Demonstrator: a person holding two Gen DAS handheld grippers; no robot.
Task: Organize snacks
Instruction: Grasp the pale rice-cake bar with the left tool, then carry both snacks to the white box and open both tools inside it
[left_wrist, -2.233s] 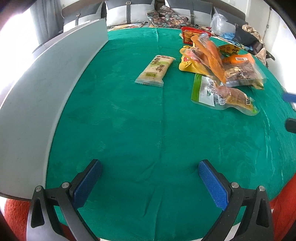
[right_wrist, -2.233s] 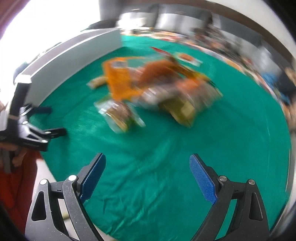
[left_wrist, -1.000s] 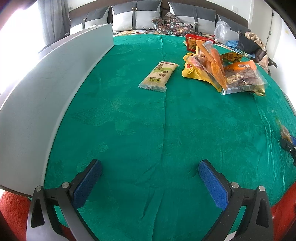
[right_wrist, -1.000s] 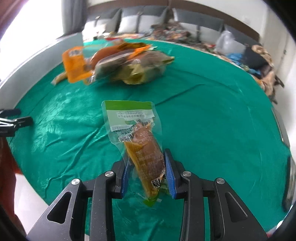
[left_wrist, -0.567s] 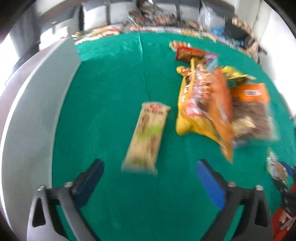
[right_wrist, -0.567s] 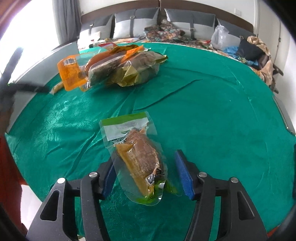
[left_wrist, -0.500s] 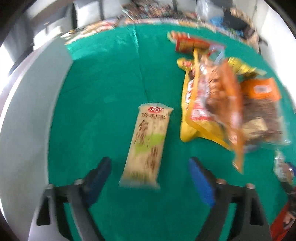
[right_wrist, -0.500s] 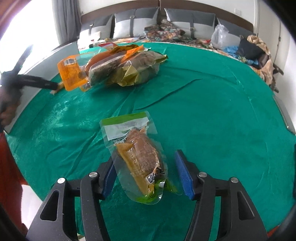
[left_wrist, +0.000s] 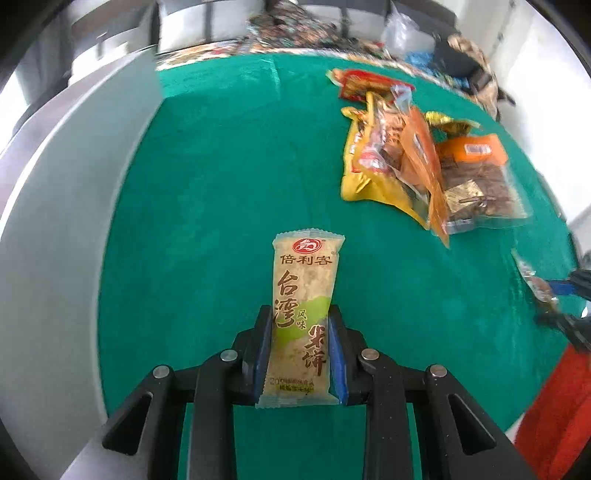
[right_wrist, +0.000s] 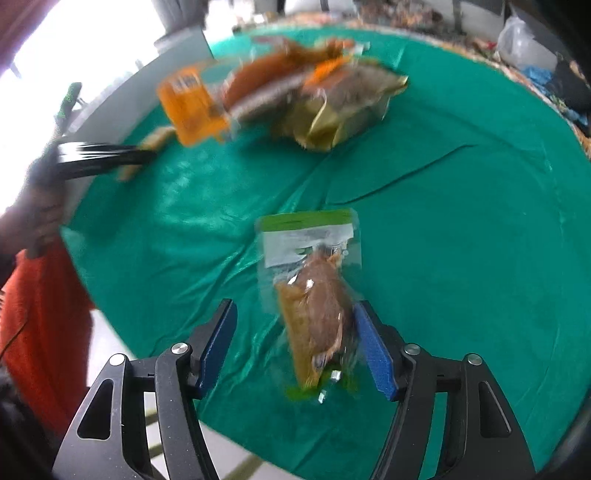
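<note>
The green-covered surface (left_wrist: 221, 177) fills both views, with a pale grey panel (left_wrist: 55, 221) curving along its edge at 9 o'clock in the left wrist view. A heap of snack bags (left_wrist: 424, 166) lies at 2 o'clock there, yellow, orange and clear packs overlapping, well apart from both tools; in the right wrist view the same heap sits blurred at 12 o'clock.

The left gripper (left_wrist: 300, 354) has its fingers pressed onto the long sides of the rice cracker pack (left_wrist: 303, 317), pinching it across its lower half. The pack's long axis runs straight out from the fingers toward 12 o'clock, its sealed top end well beyond the tips, so the left hand alone carries this item.

The right gripper (right_wrist: 295, 343) has its fingers spread about halfway, with the clear pouch with a green header (right_wrist: 314, 295) lying on the cloth between them. The pouch leans against the right finger (right_wrist: 373, 354), while the left finger stands clear of it, so it is not pinched. Its long axis also points toward 12 o'clock, tilted slightly to 11.

Judging from this, the next move turns on where the cracker pack goes, probably to a place of its own, apart from the heap
</note>
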